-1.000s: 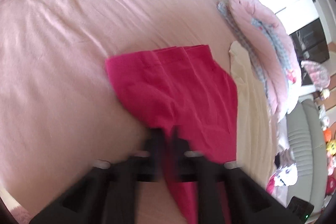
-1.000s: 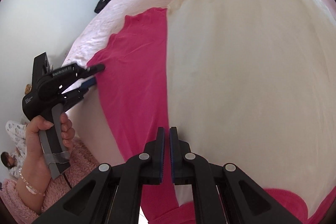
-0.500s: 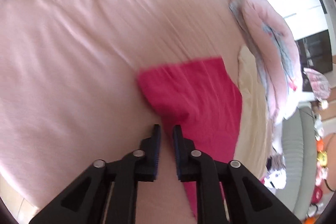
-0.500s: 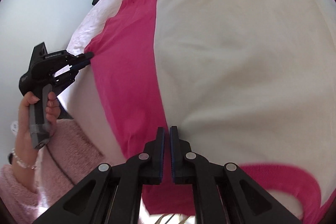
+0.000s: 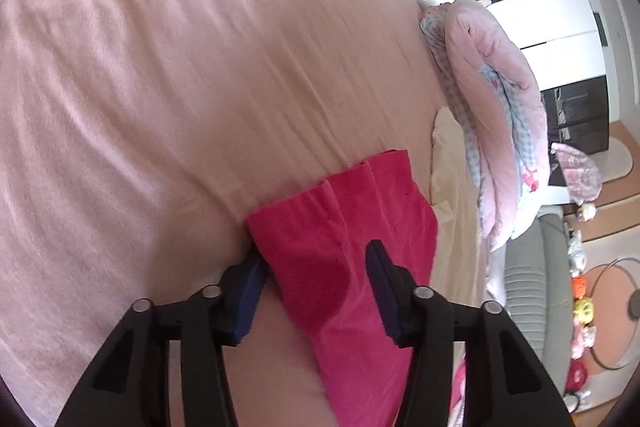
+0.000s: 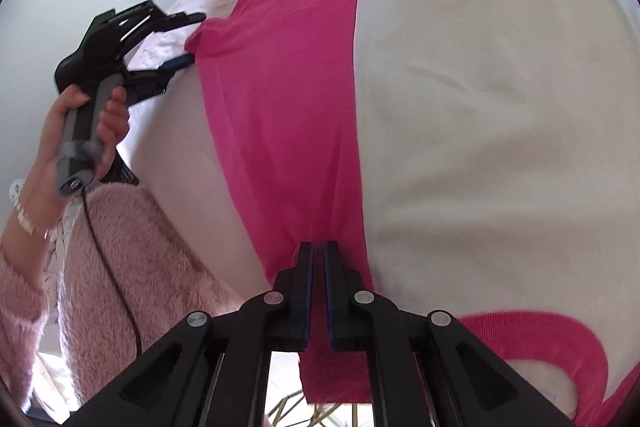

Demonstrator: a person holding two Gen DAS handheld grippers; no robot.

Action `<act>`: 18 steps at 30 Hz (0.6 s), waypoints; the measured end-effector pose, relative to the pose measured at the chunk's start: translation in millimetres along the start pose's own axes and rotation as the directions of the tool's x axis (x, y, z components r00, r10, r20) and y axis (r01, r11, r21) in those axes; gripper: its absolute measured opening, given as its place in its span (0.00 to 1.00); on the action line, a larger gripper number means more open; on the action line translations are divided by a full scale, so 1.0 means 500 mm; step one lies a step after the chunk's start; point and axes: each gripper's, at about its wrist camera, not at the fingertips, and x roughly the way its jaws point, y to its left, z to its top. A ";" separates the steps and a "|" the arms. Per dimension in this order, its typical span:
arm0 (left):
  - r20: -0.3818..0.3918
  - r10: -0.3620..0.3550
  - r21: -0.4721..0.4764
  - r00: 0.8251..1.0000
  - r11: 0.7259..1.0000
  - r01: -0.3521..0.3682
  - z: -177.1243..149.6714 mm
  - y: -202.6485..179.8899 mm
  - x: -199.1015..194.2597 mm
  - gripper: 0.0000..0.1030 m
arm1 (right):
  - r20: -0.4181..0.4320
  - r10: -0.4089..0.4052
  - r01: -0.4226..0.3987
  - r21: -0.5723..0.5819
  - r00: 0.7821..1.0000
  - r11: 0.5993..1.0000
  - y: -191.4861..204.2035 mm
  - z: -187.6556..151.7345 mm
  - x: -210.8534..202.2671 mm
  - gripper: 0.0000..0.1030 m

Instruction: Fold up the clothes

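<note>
Right wrist view is showing the right tongs (image 6: 316,259) pinching shut on the pink garment (image 6: 280,87), probably holding its edge tight. Far beyond them, the left tongs (image 6: 197,37) are gaping wide around its corner, likely getting ready to grab.

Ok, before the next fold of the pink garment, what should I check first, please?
1. Right gripper shut on the pink garment edge: ok.
2. Left gripper grips the far corner: not ok; its fingers stand apart around it.
3. Pink garment lies smooth between both grippers: ok.
4. Cream garment is separate from it: cannot tell; they meet along one edge.
</note>
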 end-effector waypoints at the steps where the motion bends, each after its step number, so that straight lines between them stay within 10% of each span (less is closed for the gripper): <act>1: -0.003 0.055 0.039 0.999 0.998 -0.054 0.007 -0.006 0.000 0.04 | -0.006 0.017 -0.017 0.014 1.000 1.000 -0.010 -0.004 -0.003 0.04; 8: 0.095 0.305 0.180 0.948 0.931 -0.318 0.048 -0.048 -0.071 0.07 | -0.068 0.046 -0.045 0.018 0.997 0.999 -0.045 -0.010 -0.032 0.02; 14: 0.000 0.164 0.409 0.987 0.900 -0.149 -0.046 -0.154 -0.074 0.07 | 0.061 0.018 -0.018 -0.003 0.998 1.000 -0.022 0.036 -0.049 0.03; 18: -0.142 0.259 0.439 0.955 0.881 -0.174 -0.127 -0.163 0.006 0.07 | 0.001 0.007 -0.007 -0.024 1.000 1.000 -0.015 0.036 -0.011 0.03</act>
